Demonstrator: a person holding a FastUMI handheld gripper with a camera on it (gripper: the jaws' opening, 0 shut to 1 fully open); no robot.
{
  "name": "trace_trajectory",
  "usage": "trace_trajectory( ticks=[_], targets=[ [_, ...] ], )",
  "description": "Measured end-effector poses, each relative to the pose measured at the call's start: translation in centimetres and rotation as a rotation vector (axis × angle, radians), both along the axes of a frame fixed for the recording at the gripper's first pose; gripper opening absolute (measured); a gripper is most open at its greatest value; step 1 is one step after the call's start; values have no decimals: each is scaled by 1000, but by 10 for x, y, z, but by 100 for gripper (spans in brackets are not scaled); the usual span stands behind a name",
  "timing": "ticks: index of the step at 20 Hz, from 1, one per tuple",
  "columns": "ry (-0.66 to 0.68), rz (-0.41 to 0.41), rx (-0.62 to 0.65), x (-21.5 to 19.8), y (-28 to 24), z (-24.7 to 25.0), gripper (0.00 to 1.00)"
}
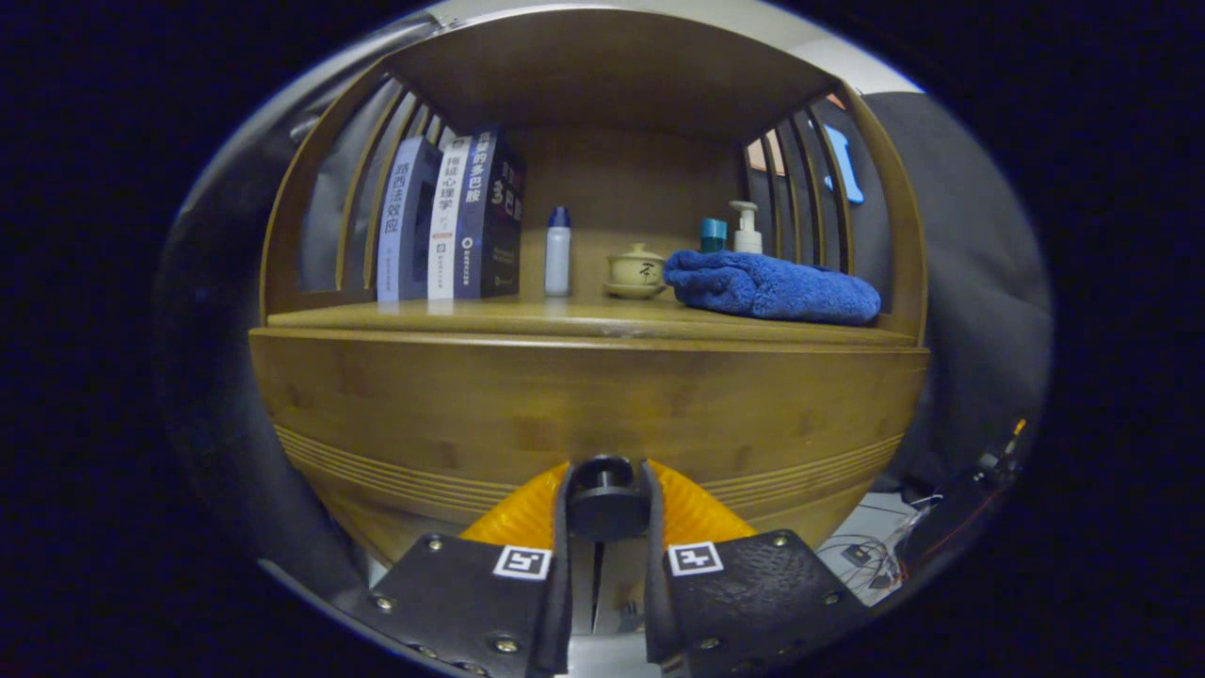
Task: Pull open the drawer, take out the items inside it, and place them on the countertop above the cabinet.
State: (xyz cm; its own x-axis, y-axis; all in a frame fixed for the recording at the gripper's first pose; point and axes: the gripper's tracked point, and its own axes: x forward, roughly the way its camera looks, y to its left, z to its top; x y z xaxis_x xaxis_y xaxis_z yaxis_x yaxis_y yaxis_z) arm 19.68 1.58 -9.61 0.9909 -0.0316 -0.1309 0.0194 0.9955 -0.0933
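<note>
Books (450, 221) left of towel (772, 287) (both on countertop (527, 318)).

Tongs (605, 490) clamped on drawer knob (603, 497), drawer closed

**Readable text: book spines, finger tags**

Books (450, 221), well beyond the gripper (606, 473) and up left: spines read 路西法效应, 拖延心理学, 贪婪的多巴胺. Both fingers, clamped on the drawer knob (602, 504), each carry a square coded tag (522, 562) with no characters. Bottle (558, 252) print is too small to read.

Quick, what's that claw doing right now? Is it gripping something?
Claw: closed on the black drawer knob, one finger pressing each side; the drawer front looks not yet pulled out.
</note>
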Motion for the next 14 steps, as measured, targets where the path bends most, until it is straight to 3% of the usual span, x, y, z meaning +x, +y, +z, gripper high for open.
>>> trace_trajectory(
  ticks=[5,11,14],
  targets=[
    [-3,57,40,-39,-2,0,31],
    [17,10,70,-91,-7,-1,31],
    [21,30,72,-127,-9,-2,31]
  ],
)
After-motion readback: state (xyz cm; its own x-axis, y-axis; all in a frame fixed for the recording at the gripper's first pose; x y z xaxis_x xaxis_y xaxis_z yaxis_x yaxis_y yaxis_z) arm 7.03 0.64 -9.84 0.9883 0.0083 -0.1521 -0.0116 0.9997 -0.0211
